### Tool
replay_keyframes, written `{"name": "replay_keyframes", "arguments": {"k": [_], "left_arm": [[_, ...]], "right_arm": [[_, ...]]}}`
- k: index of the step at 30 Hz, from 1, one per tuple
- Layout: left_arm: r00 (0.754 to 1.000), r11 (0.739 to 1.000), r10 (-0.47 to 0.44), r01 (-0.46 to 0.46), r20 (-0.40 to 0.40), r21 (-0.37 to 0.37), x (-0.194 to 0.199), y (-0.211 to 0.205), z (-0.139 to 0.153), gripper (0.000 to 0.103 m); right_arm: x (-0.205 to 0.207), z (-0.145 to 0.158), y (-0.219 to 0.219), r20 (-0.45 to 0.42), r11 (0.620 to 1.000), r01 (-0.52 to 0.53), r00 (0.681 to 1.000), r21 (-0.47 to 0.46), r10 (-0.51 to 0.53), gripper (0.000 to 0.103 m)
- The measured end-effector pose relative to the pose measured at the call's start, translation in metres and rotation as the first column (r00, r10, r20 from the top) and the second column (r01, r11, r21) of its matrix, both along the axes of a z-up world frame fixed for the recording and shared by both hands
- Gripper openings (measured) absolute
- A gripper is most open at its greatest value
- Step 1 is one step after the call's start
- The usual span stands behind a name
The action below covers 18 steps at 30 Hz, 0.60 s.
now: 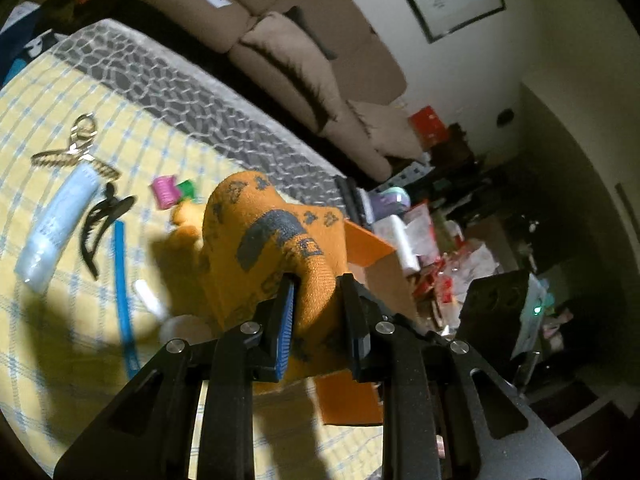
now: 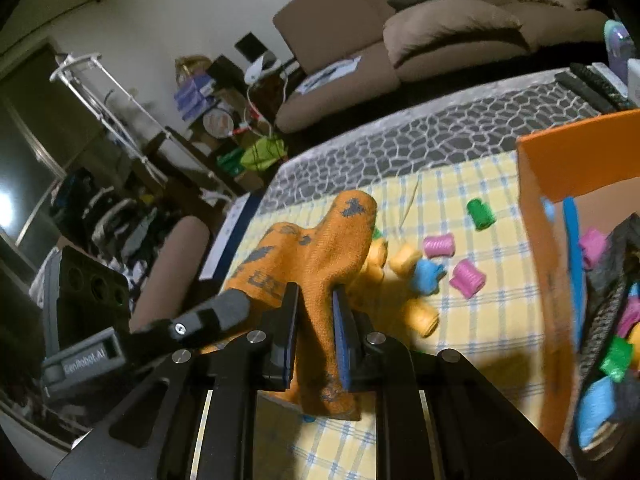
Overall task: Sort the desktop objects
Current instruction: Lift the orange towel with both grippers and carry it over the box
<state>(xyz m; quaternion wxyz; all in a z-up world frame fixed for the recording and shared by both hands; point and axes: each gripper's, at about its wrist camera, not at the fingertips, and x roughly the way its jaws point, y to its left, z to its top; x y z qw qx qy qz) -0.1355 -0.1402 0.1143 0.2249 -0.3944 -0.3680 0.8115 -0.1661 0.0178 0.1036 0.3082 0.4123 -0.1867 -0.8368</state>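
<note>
Above the table [image 1: 60, 92], 2 grippers [image 1: 316, 288] [image 2: 314, 292] pinch apparently 1 orange sock [image 1: 256, 236].

Loose hair rollers [image 2: 468, 279] crowd the cloth [image 2: 472, 188] beside the orange box [image 2: 540, 216]; nearer cloth lies free.

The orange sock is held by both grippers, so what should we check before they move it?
1. Left gripper pinches sock: ok.
2. Right gripper pinches it too: ok.
3. Sock lifted off the tablecloth: cannot tell, its lower part is hidden.
4. Orange box in reach: ok, it stands close, to the right in the right wrist view.
5. Room in the box: cannot tell, rollers and a grey cloth already lie inside.
6. Loose rollers under the sock: not ok, they could get dragged.
</note>
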Motion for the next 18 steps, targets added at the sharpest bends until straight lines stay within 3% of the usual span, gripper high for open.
{"name": "replay_keyframes", "arguments": {"k": [10,18], "left_arm": [[0.990,0.991,-0.129,0.127,-0.054,-0.044,-0.030,0.095,0.047,0.019],[0.964,0.965,-0.251,0.242,-0.089,-0.098,-0.060,0.198,0.075,0.019]], "right_arm": [[0.005,0.031,0.074,-0.074,0.992,0.121,0.990,-0.036,-0.123,0.016],[0.000,0.049,0.169,-0.115,0.952,0.292,0.946,-0.097,-0.302,0.016]]}}
